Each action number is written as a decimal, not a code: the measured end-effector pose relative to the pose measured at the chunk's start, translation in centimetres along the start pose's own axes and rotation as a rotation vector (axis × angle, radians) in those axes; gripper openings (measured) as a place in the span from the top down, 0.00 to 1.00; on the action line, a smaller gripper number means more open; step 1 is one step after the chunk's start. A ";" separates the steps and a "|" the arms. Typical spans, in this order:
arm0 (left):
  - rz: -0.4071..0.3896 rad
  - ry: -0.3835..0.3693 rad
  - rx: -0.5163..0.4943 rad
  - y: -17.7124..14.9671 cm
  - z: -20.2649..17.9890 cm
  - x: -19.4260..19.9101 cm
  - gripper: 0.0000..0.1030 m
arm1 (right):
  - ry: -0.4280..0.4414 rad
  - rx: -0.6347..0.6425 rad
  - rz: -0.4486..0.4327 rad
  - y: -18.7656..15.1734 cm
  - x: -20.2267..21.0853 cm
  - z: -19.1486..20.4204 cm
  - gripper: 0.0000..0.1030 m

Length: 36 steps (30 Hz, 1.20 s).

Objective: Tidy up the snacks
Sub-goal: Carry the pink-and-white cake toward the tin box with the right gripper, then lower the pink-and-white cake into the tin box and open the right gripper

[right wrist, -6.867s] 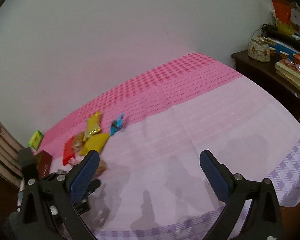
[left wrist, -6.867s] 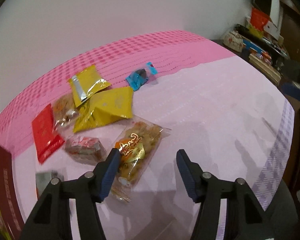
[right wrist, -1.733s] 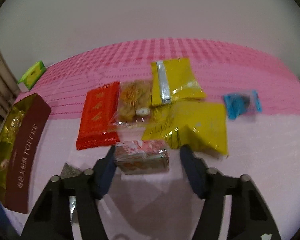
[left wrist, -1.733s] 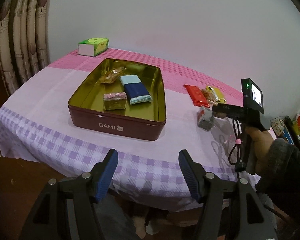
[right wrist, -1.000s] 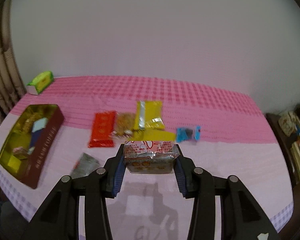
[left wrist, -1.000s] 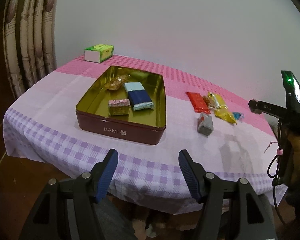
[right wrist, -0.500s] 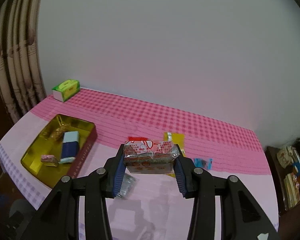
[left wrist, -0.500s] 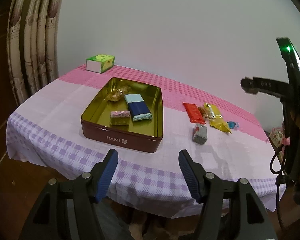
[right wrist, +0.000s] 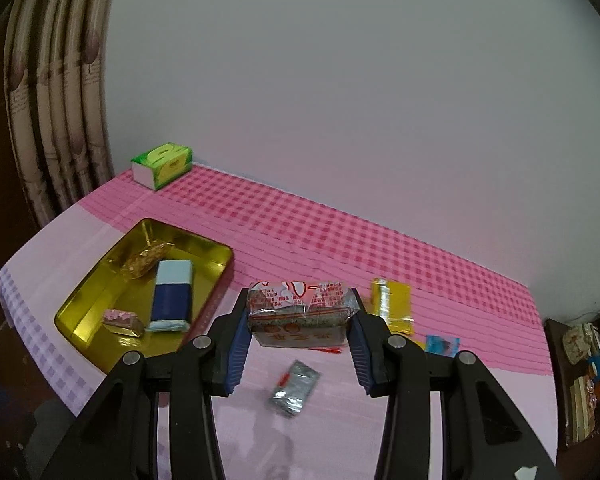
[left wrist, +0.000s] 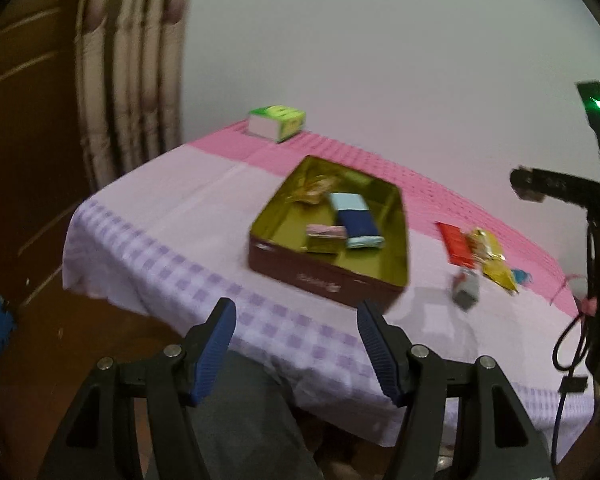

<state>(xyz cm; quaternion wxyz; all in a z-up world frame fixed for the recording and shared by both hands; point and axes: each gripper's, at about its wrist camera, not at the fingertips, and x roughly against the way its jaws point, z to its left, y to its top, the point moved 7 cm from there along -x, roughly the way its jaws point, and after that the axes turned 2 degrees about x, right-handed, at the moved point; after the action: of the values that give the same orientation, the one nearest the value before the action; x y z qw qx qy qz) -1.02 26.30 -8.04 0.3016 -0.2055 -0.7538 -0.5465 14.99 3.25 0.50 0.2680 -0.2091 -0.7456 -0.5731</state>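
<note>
My right gripper (right wrist: 298, 342) is shut on a red-and-white wrapped snack block (right wrist: 300, 310) and holds it high above the table, to the right of the gold-lined tin (right wrist: 74, 314). The tin (left wrist: 398, 236) holds a blue-and-white pack (right wrist: 171, 294), a pink-topped cake (right wrist: 121, 319) and a clear bag of nuts (right wrist: 145, 261). A silver packet (right wrist: 296, 388) lies below the held block. My left gripper (left wrist: 294, 346) is open and empty, off the table's front edge. The right gripper's handle shows at the left wrist view's right side (left wrist: 556, 190).
A yellow pack (right wrist: 392, 304), a blue candy (right wrist: 442, 345) and a red pack (left wrist: 454, 242) lie on the pink cloth right of the tin. A green tissue box (right wrist: 162, 164) stands at the far left corner. Curtains hang left; a cluttered side cabinet (right wrist: 584, 380) stands right.
My right gripper has risen and drawn back with the snack block, showing more of the tin. My left gripper has swung slightly left, away from the table; its view is blurred.
</note>
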 end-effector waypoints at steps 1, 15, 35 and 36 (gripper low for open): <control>0.004 0.005 0.010 0.0 0.3 -0.2 0.38 | 0.007 0.006 0.004 0.0 -0.4 0.6 0.61; 0.037 0.069 0.010 -0.5 1.2 -1.6 0.38 | 0.079 0.054 0.056 -0.8 -4.1 6.3 0.61; 0.028 0.128 0.073 0.0 3.1 -1.2 0.38 | 0.131 0.127 0.088 -1.3 -4.9 10.8 0.61; 0.034 0.135 0.079 0.0 3.4 -1.4 0.38 | 0.142 0.131 0.095 -1.6 -5.1 11.4 0.61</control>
<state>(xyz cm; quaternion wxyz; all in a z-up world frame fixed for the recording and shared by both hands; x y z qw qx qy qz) -0.79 29.52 -9.73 0.3688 -0.1688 -0.7490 -0.5239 16.15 13.84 -6.22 0.3602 -0.1851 -0.7498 -0.5232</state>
